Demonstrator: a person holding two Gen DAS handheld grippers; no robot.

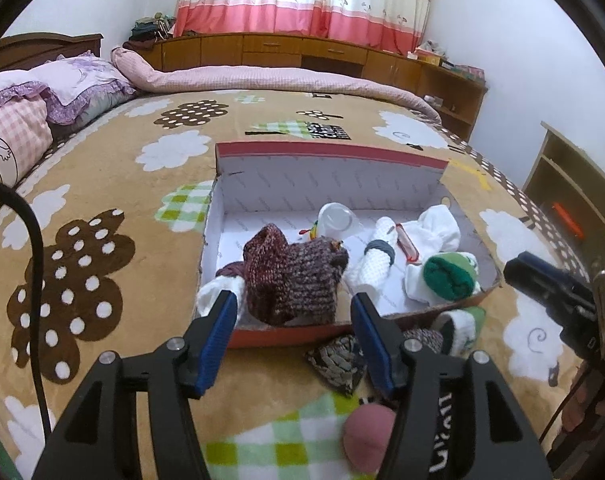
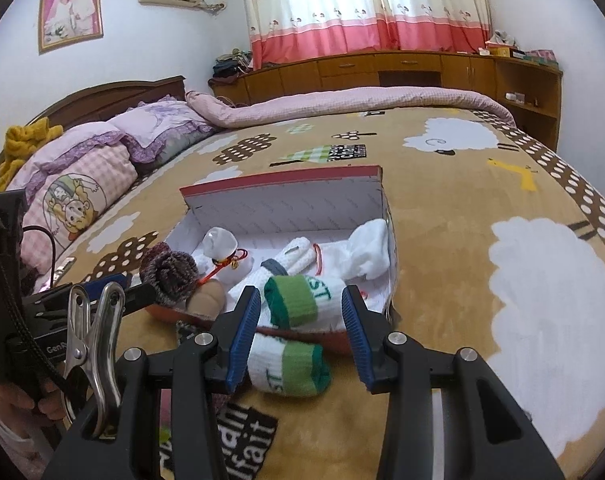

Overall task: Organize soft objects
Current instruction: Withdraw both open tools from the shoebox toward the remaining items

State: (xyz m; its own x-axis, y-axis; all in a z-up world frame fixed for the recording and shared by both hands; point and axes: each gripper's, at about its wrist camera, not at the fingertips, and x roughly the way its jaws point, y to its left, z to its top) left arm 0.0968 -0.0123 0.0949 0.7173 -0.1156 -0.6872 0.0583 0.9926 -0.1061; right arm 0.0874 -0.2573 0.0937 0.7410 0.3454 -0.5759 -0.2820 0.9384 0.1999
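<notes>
**Open box on the bed, soft things inside and two green-cuffed rolls split by its wall**

The left gripper (image 1: 294, 308) hangs at the near wall of the red-edged cardboard box (image 1: 334, 152), its jaws spread wide and holding nothing. Straight ahead between its blue pads, a maroon knitted piece (image 1: 298, 276) slumps over that near wall, partly inside the box. Just beyond it to the right lies a white rolled cloth with a dark band (image 1: 376, 254), and farther right a rolled white sock with a green cuff (image 1: 448, 276) sits in the box's near right corner. Deeper in, a small white pouch (image 1: 334, 218) rests near the middle of the floor and a crumpled white cloth (image 1: 438, 226) leans against the right wall. Below the left gripper's right finger, outside the box, a dark patterned piece (image 1: 336, 362) and a pink round thing (image 1: 368, 440) lie on the blanket (image 1: 102, 184).

The right gripper (image 2: 300, 308) is also spread wide and empty. Between its fingers and just ahead, a green-cuffed sock roll (image 2: 298, 300) lies inside the box (image 2: 282, 178); closer, low between the pads and outside the box wall, a second green-cuffed sock roll (image 2: 290, 368) lies on the blanket. To the right gripper's left, the maroon knit (image 2: 168, 270) bulges over the box's edge.
</notes>
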